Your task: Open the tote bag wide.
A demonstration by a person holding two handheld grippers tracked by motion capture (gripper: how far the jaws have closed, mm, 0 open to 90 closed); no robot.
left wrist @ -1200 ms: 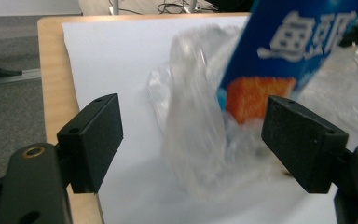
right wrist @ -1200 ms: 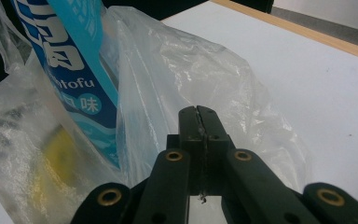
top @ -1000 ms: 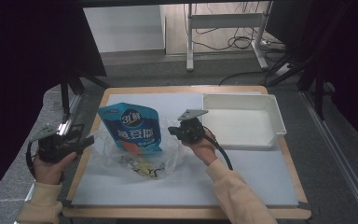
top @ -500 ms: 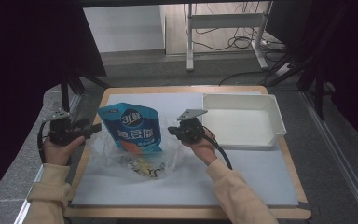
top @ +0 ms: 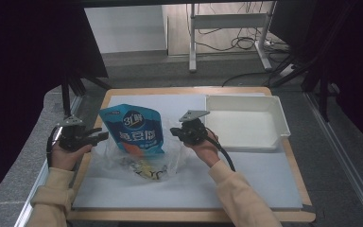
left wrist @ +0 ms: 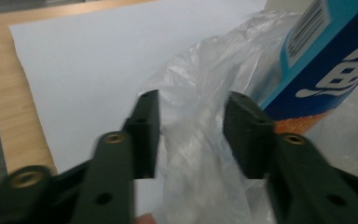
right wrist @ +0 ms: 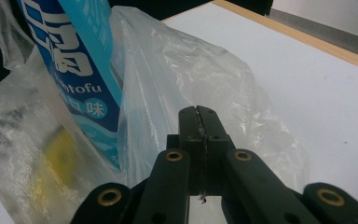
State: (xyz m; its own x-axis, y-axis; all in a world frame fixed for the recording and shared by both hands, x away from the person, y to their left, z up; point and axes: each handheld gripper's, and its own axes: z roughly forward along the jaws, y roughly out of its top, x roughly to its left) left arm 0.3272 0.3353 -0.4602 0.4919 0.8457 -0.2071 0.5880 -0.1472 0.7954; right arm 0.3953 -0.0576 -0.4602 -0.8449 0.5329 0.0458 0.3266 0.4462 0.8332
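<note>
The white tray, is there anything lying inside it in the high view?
No, the white tray shows a bare inside, and the blue pouch stands apart from it in the plastic bag.

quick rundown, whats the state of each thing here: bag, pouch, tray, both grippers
plastic bag: clear, crumpled, lying on the white mat, mouth toward the pouch
blue pouch: sealed, lower part inside the plastic bag, top sticking out
white tray: empty, on the table's right side
left gripper: jaws have just been closing, still apart, a fold of bag film between the fingers
right gripper: jaws shut, pinching the bag's edge
</note>
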